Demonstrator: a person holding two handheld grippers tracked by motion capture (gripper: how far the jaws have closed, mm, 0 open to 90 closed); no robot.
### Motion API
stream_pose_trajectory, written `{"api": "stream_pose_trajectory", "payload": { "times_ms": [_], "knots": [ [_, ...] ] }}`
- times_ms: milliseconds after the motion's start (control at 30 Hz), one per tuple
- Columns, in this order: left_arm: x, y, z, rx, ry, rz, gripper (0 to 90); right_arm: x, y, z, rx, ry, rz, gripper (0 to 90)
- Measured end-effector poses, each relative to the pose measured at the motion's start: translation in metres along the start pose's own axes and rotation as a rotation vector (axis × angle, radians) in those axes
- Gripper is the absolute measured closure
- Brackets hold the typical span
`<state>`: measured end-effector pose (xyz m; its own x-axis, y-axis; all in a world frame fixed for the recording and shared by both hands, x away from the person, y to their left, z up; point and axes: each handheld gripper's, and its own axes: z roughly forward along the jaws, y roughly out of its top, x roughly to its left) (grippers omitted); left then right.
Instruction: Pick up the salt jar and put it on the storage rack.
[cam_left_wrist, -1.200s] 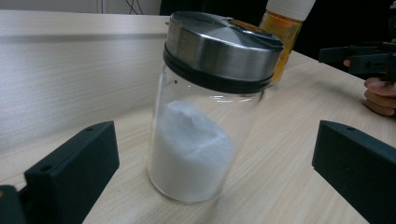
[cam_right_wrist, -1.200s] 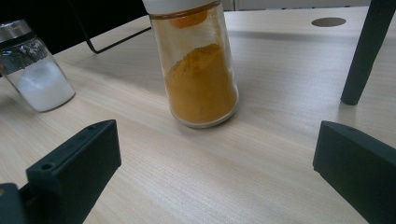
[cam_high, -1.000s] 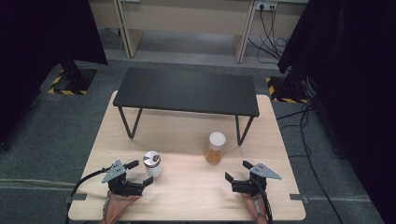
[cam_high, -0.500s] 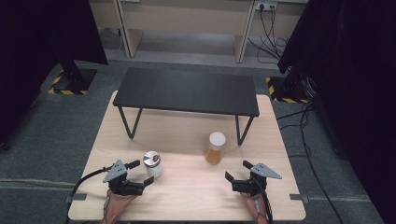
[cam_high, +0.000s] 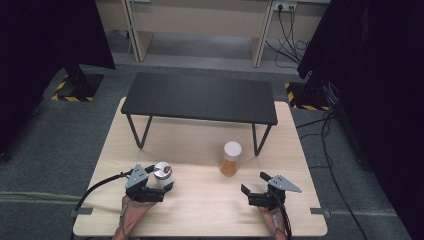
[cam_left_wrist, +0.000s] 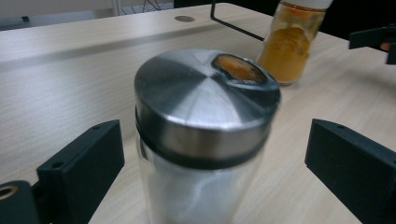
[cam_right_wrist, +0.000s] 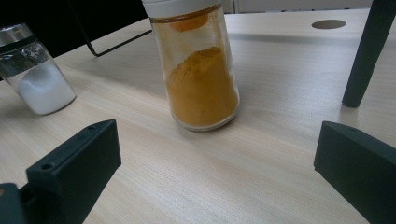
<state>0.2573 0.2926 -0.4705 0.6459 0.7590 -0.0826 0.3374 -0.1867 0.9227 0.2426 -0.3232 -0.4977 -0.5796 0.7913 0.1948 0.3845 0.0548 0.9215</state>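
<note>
High view: very little differs from the earlier pictures. Both hands and both jars sit in the same spots as a second ago, and nothing has been lifted.

Nearest, at about 7 o'clock on the wooden table (cam_high: 200, 210), the left gripper (cam_high: 159, 183) rests with its jaws spread wide around the salt jar (cam_high: 163, 173). At about 5 o'clock the right gripper (cam_high: 256, 184) rests with its jaws spread wide too, and it holds nothing. The orange jar (cam_high: 232, 158) stands a little past it, toward 11 o'clock from that gripper, and apart from it. Farthest, at 12 o'clock, stands the black shelf (cam_high: 200, 97) on thin legs.

The left gripper view shows things the high view cannot. The salt jar (cam_left_wrist: 205, 140) has a shiny metal lid with a small orange sticker on it, and white powder inside. It stands between the two jaws, with a gap on each side, so they do not squeeze it. The orange jar (cam_left_wrist: 293, 42) is behind it, at 1 o'clock.

The right gripper view shows the orange jar (cam_right_wrist: 198, 70) up close, part full of yellow-orange powder, with a white cap. The salt jar (cam_right_wrist: 35, 74) is far off at 10 o'clock. One shelf leg (cam_right_wrist: 366, 51) stands at 2 o'clock.
</note>
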Motion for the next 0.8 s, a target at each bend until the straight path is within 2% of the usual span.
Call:
{"api": "stream_pose_trajectory", "payload": {
  "times_ms": [267, 600, 700, 800],
  "knots": [
    [-0.002, 0.002, 0.011, 0.012, 0.035, -0.010, 6.0, 0.000, 0.001, 0.000, 0.005, 0.001, -0.003, 0.5],
    [-0.004, -0.002, 0.014, -0.003, 0.043, 0.004, 20.3, 0.000, 0.001, 0.000, 0.004, 0.002, -0.005, 0.5],
    [-0.006, -0.006, 0.012, -0.036, 0.044, 0.009, 26.8, 0.000, 0.001, 0.000, 0.003, 0.003, -0.005, 0.5],
    [-0.006, -0.005, 0.011, -0.036, 0.041, 0.023, 30.5, 0.000, 0.001, 0.000, 0.003, 0.002, -0.004, 0.5]
  ]
}}
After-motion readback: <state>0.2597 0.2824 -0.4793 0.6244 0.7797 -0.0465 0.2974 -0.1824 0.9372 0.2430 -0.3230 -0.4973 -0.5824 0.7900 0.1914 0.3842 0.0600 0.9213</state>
